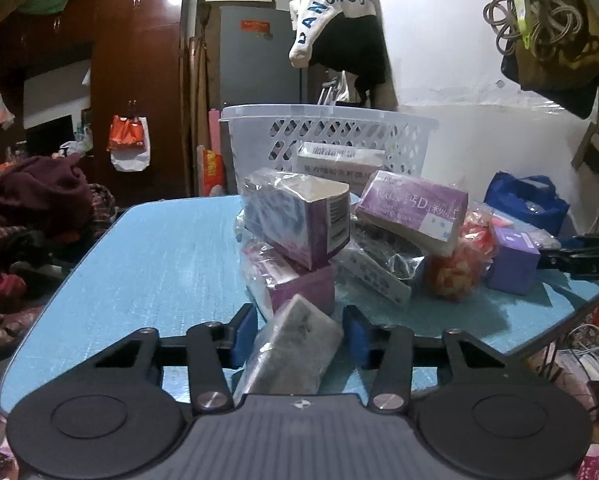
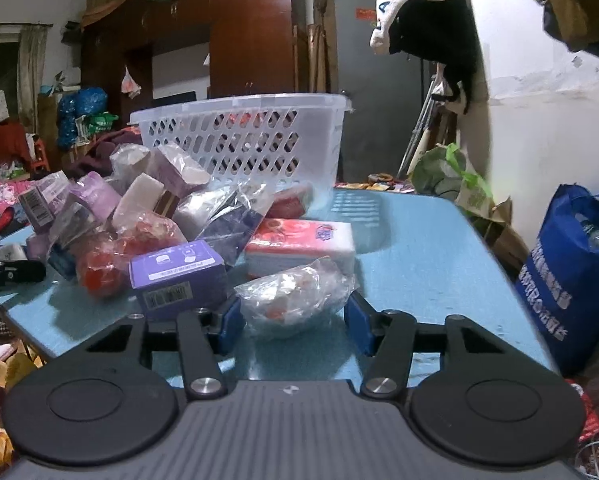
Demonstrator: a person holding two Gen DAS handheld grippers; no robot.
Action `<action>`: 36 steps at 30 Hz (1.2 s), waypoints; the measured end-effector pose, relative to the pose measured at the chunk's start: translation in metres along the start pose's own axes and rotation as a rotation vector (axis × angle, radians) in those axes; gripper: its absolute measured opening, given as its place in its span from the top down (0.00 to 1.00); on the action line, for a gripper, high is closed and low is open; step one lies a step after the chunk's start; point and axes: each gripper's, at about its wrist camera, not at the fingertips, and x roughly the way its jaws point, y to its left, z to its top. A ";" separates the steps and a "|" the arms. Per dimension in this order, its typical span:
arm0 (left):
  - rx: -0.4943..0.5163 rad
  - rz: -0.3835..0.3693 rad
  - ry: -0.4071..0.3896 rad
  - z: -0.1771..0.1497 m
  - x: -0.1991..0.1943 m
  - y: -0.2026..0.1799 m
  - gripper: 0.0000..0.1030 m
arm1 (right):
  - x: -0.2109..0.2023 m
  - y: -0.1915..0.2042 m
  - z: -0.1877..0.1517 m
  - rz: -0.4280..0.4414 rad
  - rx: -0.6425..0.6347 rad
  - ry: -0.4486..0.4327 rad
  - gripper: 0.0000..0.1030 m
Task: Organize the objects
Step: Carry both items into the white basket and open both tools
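Both grippers straddle items at the table's near edge, jaws parted, gripping nothing: left gripper around a wrapped grey packet, right gripper around a plastic bag, probably bound for the white basket at the far edge.

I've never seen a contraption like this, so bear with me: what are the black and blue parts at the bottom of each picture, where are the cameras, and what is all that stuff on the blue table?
There is no robot: a person holds one claw in each hand, with a camera looking forward along its two blue-padded fingers. In the left-hand view, the left claw sits open around a plastic-wrapped grey packet. In the right-hand view, the right claw sits open around a crumpled clear bag. Neither visibly squeezes. On the blue table lie purple boxes, a red tissue pack and other bags, with a white basket behind.
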 end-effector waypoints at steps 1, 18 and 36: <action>0.004 0.003 -0.007 -0.001 0.000 0.001 0.55 | -0.003 -0.001 0.000 0.001 0.015 -0.009 0.44; 0.057 0.014 -0.057 0.004 -0.005 0.011 0.57 | -0.008 -0.007 0.007 -0.011 0.028 -0.008 0.44; -0.019 -0.107 -0.012 0.234 0.121 0.029 0.57 | 0.090 0.024 0.181 0.070 -0.090 -0.125 0.44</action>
